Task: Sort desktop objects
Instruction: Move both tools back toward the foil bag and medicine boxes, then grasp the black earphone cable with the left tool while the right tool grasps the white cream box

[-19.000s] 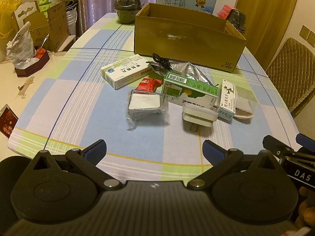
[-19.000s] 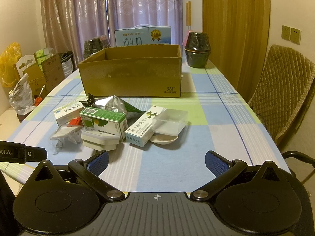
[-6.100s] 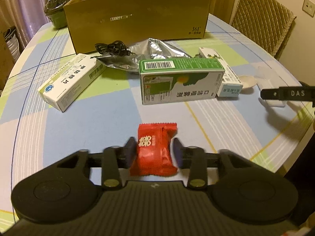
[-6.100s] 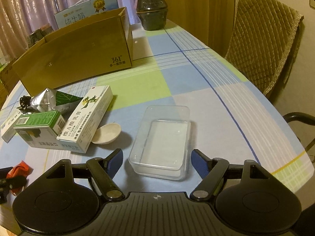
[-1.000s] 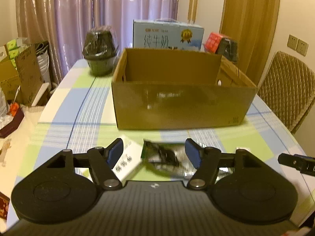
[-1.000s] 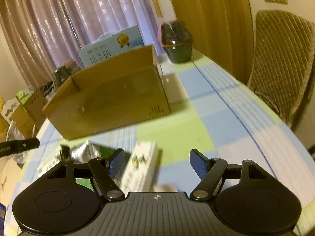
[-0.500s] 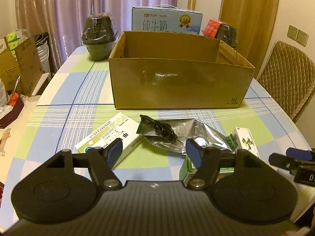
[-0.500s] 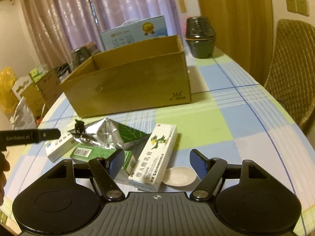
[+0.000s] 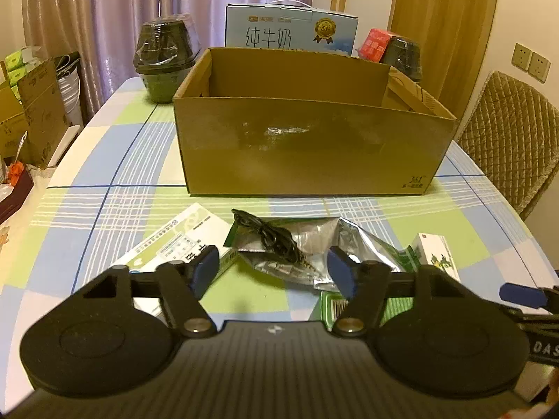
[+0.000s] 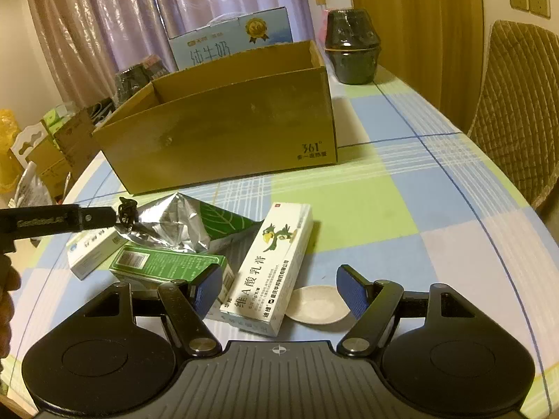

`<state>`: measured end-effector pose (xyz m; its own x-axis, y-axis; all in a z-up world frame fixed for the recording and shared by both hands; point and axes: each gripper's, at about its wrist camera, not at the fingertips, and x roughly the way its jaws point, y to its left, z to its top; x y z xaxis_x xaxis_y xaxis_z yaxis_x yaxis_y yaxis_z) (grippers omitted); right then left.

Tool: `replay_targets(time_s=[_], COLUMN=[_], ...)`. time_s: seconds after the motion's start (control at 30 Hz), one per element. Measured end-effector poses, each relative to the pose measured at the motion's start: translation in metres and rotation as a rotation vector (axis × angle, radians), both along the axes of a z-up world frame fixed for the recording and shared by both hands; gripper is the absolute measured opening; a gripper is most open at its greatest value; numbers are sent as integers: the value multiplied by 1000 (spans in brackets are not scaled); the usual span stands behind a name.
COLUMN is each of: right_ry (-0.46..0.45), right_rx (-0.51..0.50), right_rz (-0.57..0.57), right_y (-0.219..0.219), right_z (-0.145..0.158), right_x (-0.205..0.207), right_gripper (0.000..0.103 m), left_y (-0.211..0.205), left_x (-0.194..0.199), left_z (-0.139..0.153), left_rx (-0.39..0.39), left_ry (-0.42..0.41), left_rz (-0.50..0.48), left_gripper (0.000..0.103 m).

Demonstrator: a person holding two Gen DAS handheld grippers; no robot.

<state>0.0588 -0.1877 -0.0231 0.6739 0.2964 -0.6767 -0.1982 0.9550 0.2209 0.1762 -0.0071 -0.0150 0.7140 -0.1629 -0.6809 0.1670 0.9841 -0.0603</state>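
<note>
Having dropped the candy, left tool (image 9: 274, 267) hovers empty over black cable (image 9: 270, 235).

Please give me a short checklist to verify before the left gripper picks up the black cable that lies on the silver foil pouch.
1. Left gripper open, nothing between its fingers: ok.
2. Black cable in full view on the silver foil pouch, uncovered: ok.
3. Gripper lined up with the cable: roughly ok; the cable lies ahead, between the fingers.
4. Cable free of the pouch, so the pouch will not lift with it: cannot tell.
5. Right gripper out of the way: ok; it is open over the white ointment box, apart from the cable.
6. Cardboard box open at the top: ok; its floor is hidden.
</note>
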Motion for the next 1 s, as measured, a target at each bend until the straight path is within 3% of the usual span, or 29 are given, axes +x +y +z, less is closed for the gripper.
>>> replay_targets(time_s=[0.27, 0.47, 0.6, 1.0], right_ry=[7, 11, 16, 17], right_rx=[-7, -14, -17, -71], right_rz=[-8, -3, -5, 31], right_y=[0, 3, 4, 12], right_z=[-3, -5, -6, -9], right_x=[6, 9, 12, 6], right_gripper=[70, 70, 70, 67], left_y=[-6, -9, -9, 8], left_x=[19, 28, 28, -5], left_z=[-12, -28, -30, -9], left_rx=[-5, 2, 14, 2], left_ry=[-11, 16, 21, 16], left_rz=[20, 23, 19, -1], left_gripper=[54, 35, 12, 8])
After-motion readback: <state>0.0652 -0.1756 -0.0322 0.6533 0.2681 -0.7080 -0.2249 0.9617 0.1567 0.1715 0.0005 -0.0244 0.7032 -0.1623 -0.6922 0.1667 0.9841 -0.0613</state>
